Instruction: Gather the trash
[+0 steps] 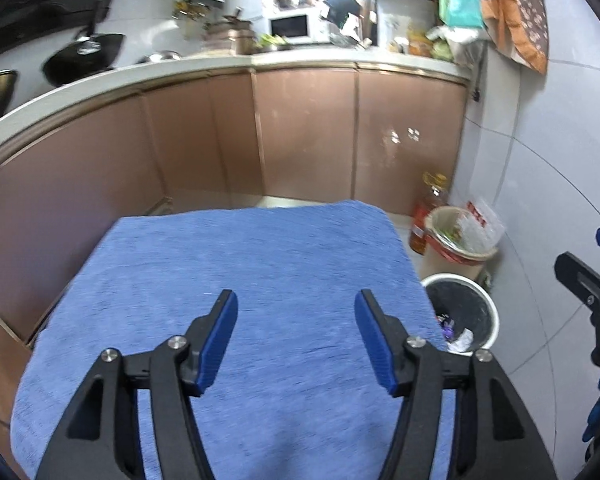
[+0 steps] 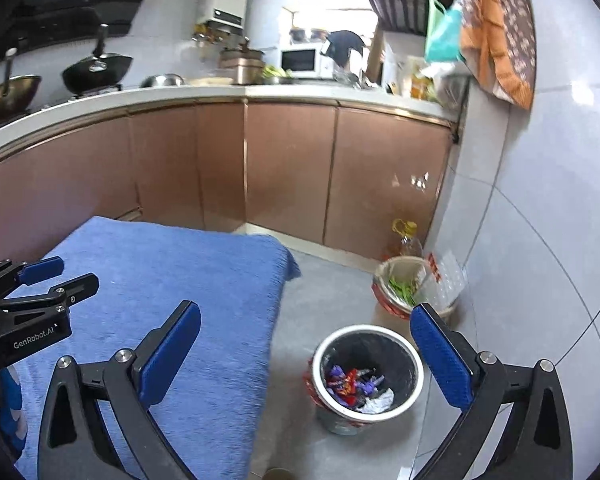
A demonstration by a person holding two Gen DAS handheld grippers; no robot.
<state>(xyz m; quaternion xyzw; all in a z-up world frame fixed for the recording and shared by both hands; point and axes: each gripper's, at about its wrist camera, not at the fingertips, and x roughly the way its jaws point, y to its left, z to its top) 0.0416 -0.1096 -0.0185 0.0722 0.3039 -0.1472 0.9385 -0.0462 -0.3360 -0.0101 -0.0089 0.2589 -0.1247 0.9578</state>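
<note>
White "GenRobot.AI" lettering on black body of left gripper [image 2: 60, 276], seen in right wrist view. Small logo on white water heater [image 2: 224, 0] on wall, too blurred to read. Red label on plastic bag [image 1: 480, 218] illegible.

left gripper [image 1: 296, 336] (jaws apart), blue cloth [image 1: 236, 280], bin [image 1: 462, 308]

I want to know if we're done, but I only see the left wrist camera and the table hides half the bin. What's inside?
Observer: The right wrist view looks straight into the white-rimmed bin. It holds purple and red wrappers and crumpled white paper.
Operator: Is the right hand-held gripper holding anything?
Observer: No. The right hand-held gripper is open and empty, and the bin shows between its fingers.
</note>
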